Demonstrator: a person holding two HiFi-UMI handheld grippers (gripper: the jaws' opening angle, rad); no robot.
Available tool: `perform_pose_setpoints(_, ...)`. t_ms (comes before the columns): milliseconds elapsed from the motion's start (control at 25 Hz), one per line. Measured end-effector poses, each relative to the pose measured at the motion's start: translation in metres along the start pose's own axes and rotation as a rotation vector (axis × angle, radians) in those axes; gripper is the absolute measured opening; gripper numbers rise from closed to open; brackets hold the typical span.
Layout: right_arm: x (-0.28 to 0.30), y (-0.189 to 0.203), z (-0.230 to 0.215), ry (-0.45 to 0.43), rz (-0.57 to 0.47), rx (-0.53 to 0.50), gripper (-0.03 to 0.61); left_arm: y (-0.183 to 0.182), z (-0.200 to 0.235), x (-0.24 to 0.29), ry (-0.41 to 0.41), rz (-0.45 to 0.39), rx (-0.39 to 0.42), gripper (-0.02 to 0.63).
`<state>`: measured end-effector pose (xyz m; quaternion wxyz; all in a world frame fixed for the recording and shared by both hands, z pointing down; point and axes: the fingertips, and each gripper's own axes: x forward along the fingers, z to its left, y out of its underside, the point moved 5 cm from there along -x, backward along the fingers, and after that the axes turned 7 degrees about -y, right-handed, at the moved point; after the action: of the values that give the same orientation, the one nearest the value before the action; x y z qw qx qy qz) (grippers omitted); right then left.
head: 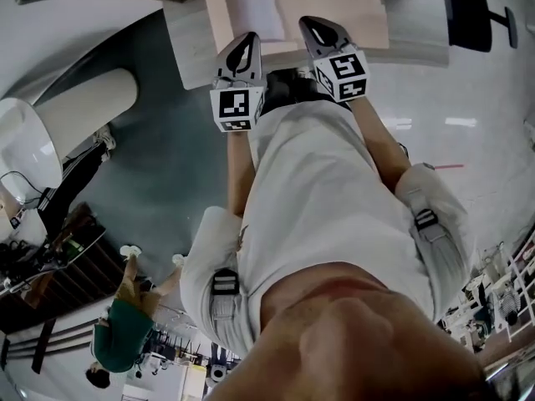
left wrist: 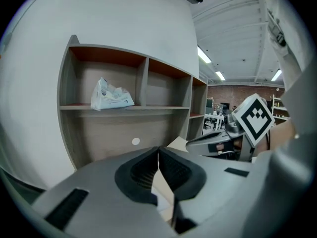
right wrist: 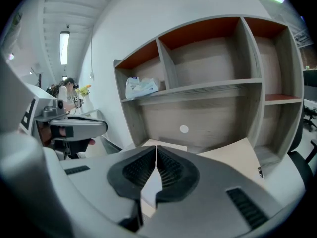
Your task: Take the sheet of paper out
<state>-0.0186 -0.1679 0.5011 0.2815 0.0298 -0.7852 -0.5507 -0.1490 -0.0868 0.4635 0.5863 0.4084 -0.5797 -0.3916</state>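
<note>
A white sheet of paper [head: 253, 5] lies on a tan folder [head: 338, 7] on the desk [head: 188, 53] at the top of the head view. My left gripper [head: 247, 38] hangs over the desk's near edge, just short of the sheet, jaws shut and empty. The right gripper [head: 311, 23] reaches over the folder beside the sheet, also shut with nothing held. In the left gripper view the shut jaws [left wrist: 158, 152] point at the shelf, with the right gripper [left wrist: 233, 138] alongside. In the right gripper view the shut jaws [right wrist: 156, 150] sit above the tan folder [right wrist: 230, 155].
A wooden shelf unit [right wrist: 218, 90] with open cubbies stands behind the desk; a white plastic bag [left wrist: 111, 95] lies in its left cubby. A black chair [head: 468, 15] stands right of the desk. A person in green [head: 117, 332] stands on the floor at lower left.
</note>
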Motion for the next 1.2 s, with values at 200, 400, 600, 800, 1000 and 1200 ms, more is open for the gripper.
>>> perform_pose_setpoints(200, 0.018, 0.019, -0.013, 0.059, 0.061, 0.012, 0.021, 0.018, 0.013, 0.022, 0.046, 0.04, 0.01, 0.023)
perform_pose_setpoints(400, 0.038, 0.04, -0.022, 0.096, 0.125, 0.026, 0.021, 0.036, 0.024, 0.043, 0.108, 0.085, 0.01, 0.023)
perform_pose_setpoints(600, 0.059, 0.062, -0.014, 0.129, 0.186, 0.036, 0.023, 0.057, 0.035, 0.047, 0.184, 0.13, 0.016, 0.023)
perform_pose_setpoints(800, 0.082, 0.072, -0.008, 0.133, 0.216, 0.013, 0.023, 0.074, 0.045, 0.052, 0.229, 0.16, 0.024, 0.023)
perform_pose_setpoints(1000, 0.093, 0.079, -0.009, 0.147, 0.262, 0.01, 0.023, 0.082, 0.045, 0.061, 0.274, 0.171, 0.024, 0.023)
perform_pose_setpoints(1200, 0.103, 0.085, -0.008, 0.154, 0.288, 0.014, 0.023, 0.085, 0.045, 0.07, 0.31, 0.19, 0.032, 0.023)
